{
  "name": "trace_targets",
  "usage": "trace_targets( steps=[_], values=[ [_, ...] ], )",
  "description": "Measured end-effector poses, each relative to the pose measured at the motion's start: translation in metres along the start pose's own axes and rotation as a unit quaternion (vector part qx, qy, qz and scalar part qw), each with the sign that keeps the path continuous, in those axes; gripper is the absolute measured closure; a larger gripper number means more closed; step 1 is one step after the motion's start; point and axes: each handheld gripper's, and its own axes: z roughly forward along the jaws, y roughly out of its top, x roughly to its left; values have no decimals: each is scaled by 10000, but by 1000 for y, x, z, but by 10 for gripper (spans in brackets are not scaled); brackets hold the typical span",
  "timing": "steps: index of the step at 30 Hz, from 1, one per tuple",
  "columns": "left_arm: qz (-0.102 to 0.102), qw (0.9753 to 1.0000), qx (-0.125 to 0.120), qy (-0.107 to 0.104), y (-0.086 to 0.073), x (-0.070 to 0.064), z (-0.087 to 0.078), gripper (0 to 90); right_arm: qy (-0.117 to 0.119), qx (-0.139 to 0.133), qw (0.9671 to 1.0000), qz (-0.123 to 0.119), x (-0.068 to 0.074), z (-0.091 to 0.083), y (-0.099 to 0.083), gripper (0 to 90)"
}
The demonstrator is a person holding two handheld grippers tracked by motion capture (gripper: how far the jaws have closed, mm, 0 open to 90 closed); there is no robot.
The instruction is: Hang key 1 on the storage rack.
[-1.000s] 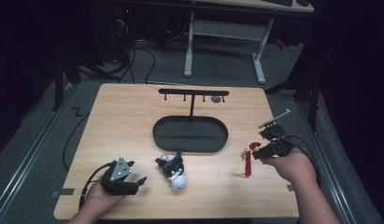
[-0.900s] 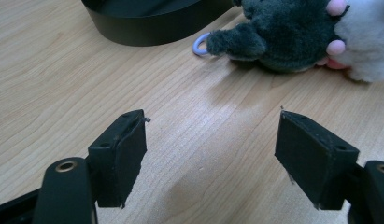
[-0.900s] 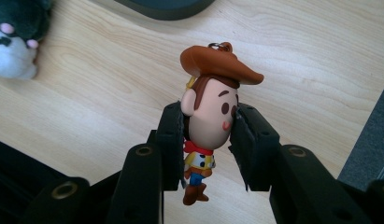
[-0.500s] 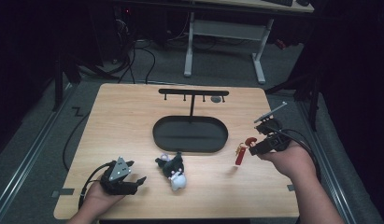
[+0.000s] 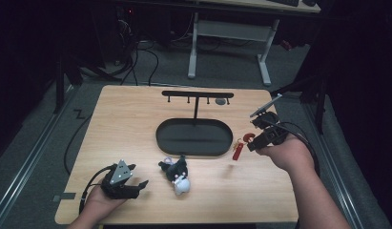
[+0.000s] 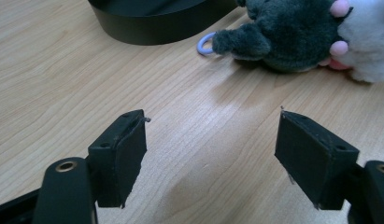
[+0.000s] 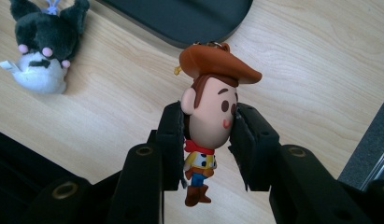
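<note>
A small cowboy figure keychain point(image 7: 210, 116) with a brown hat hangs in the air, and my right gripper point(image 7: 209, 135) is shut on its head. In the high view that gripper point(image 5: 253, 143) holds the figure point(image 5: 238, 151) just right of the black oval base point(image 5: 193, 138) of a hook stand point(image 5: 197, 94). A dark grey and white plush point(image 5: 177, 175) lies on the table in front of the base. My left gripper point(image 5: 142, 184) rests open at the front left, its jaws point(image 6: 213, 149) apart over bare wood, short of the plush point(image 6: 283, 37) and its lilac ring point(image 6: 204, 44).
The wooden table point(image 5: 117, 119) ends close to the right hand, with dark floor beyond. A small grey thing point(image 5: 221, 101) hangs at the right end of the stand's bar. A cable point(image 5: 79, 143) runs off the table's left side.
My right gripper has risen and moved back and left with the cowboy figure, closer to the black base. The left gripper and the plush have stayed put.
</note>
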Motion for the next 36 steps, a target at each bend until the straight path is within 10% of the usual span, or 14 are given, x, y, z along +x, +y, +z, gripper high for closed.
trace_targets(
  steps=[36],
  values=[
    [48,10000,35,-62,0,1,1,257,-154,-334,9993,19,1,3,73,658]
  ],
)
